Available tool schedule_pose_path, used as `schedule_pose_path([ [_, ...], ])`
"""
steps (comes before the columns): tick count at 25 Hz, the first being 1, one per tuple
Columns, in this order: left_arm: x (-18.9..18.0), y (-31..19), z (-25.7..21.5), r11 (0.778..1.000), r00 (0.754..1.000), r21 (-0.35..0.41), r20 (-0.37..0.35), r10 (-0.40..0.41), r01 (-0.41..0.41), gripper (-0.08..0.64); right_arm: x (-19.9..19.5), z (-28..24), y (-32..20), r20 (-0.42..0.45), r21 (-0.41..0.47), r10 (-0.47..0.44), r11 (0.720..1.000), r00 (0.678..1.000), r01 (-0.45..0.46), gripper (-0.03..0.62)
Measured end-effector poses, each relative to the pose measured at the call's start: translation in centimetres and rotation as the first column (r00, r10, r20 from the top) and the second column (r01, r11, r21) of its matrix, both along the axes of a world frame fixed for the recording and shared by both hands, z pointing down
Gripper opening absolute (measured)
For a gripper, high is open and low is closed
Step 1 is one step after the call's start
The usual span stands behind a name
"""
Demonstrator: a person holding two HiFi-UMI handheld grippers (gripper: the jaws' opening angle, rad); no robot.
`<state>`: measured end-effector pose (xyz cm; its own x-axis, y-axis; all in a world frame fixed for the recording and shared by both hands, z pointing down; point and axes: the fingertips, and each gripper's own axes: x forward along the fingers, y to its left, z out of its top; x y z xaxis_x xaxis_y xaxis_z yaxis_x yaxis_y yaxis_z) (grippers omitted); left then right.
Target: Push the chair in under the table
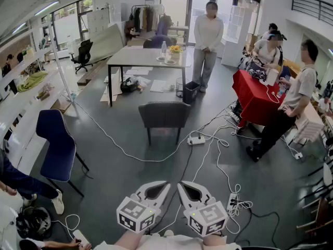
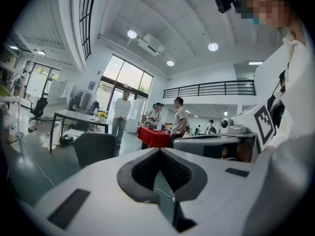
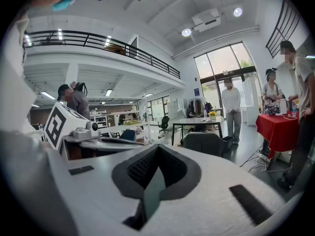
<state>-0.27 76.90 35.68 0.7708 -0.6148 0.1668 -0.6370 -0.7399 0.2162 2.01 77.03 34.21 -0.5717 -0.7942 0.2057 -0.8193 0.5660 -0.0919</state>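
A dark grey chair (image 1: pixel 164 116) stands on the floor, pulled out from the white-topped table (image 1: pixel 148 56), its back turned toward me. Both grippers hover low in the head view, well short of the chair and touching nothing. My left gripper (image 1: pixel 164 184) is shut and empty. My right gripper (image 1: pixel 182 185) sits beside it, also shut and empty. In the left gripper view the chair (image 2: pixel 96 149) lies ahead to the left, beyond the closed gripper (image 2: pixel 160 151). In the right gripper view the chair (image 3: pixel 204 143) and table (image 3: pixel 197 121) show past the closed gripper (image 3: pixel 157 149).
White cables and a power strip (image 1: pixel 196 139) trail across the floor between me and the chair. A blue chair (image 1: pixel 57 142) stands at left. A red-draped table (image 1: pixel 256 95) with people around it is at right. One person (image 1: pixel 207 40) stands by the table, near a bin (image 1: pixel 190 91).
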Motion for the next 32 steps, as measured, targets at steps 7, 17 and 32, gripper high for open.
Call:
schedule_pose_path([
  [7,0.8,0.0,-0.5,1.0,1.0,0.004,-0.01,0.004,-0.004,0.014,0.6,-0.5,0.0,-0.004,0.009,-0.012,1.0,1.0,0.012,0.0],
  [17,1.1,0.0,-0.7,1.0,1.0,0.012,0.001,-0.016,0.016,0.014,1.9,-1.3,0.0,0.05,0.032,0.009,0.999,0.999,-0.011,0.0],
  [32,2.8,0.3,1.0,0.999,0.999,-0.018,-0.017,-0.036,0.035,0.014,4.7,1.4,-0.3,0.083,-0.023,0.03,0.999,0.996,-0.028,0.0],
])
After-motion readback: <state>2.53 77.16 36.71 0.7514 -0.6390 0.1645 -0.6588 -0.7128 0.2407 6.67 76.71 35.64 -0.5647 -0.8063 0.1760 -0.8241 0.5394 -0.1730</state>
